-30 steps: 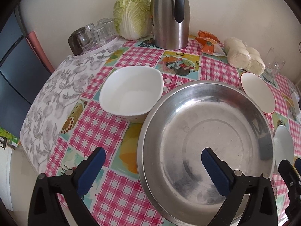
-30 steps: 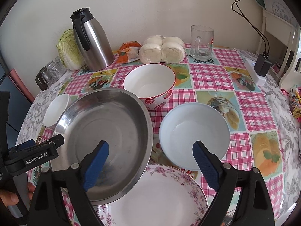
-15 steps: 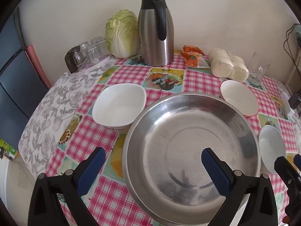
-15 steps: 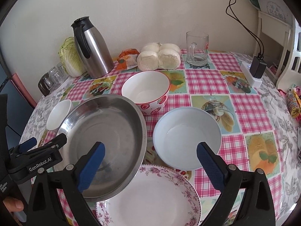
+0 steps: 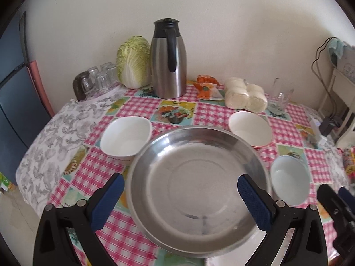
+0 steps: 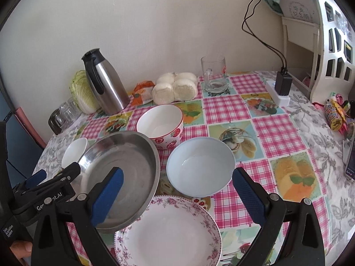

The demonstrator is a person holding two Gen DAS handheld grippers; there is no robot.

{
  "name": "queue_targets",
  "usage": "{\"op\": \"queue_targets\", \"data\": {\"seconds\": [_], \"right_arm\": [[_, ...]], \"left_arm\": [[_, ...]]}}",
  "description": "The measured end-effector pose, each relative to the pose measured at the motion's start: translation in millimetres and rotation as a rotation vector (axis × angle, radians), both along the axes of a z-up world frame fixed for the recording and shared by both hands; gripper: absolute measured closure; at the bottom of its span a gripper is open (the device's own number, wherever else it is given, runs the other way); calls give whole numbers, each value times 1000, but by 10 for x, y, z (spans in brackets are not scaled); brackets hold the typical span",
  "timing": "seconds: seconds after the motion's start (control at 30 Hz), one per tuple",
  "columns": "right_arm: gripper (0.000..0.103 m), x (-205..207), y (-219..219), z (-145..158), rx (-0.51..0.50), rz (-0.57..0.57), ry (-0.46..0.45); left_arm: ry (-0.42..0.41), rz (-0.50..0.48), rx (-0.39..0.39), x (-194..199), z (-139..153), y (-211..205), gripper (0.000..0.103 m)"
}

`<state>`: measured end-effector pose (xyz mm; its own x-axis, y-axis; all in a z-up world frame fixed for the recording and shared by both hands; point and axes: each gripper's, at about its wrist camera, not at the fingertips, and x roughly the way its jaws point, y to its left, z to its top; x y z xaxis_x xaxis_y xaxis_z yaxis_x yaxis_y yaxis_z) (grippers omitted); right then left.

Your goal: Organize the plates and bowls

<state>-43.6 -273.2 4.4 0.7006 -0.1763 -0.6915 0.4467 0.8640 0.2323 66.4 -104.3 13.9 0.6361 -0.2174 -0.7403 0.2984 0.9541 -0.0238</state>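
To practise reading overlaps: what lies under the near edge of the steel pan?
The steel pan overlaps the rim of the flowered plate, with checked tablecloth around. How much plate it covers, and whether they touch, cannot be seen.

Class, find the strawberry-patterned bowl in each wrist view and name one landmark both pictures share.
Left wrist: the strawberry-patterned bowl sits right of centre, just beyond the steel pan's far right rim.
Right wrist: the bowl sits near the centre, behind the pan and the pale blue bowl.
Shared landmark: the steel thermos jug by the wall.
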Motion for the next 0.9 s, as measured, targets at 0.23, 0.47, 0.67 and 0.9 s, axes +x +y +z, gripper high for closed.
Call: {"op": "queue_targets", "data": {"seconds": [0.23,0.47,0.67,0.9], "right_arm": [[4,-243,-55,-24,27,-36,-19],[4,-451,-99,-77,55,-82,-53],[4,-549,-146,-208,60,-112,-13],[4,-557,-213,-499,129,-116,72]], "left_arm": [[17,-54,-80,-278,58,-109,0],[90,-33,-108,-442,-65,-71,0],[193,26,-129,-464,-246,86,2],[336,26,-138,-496,-504,119,7]]}}
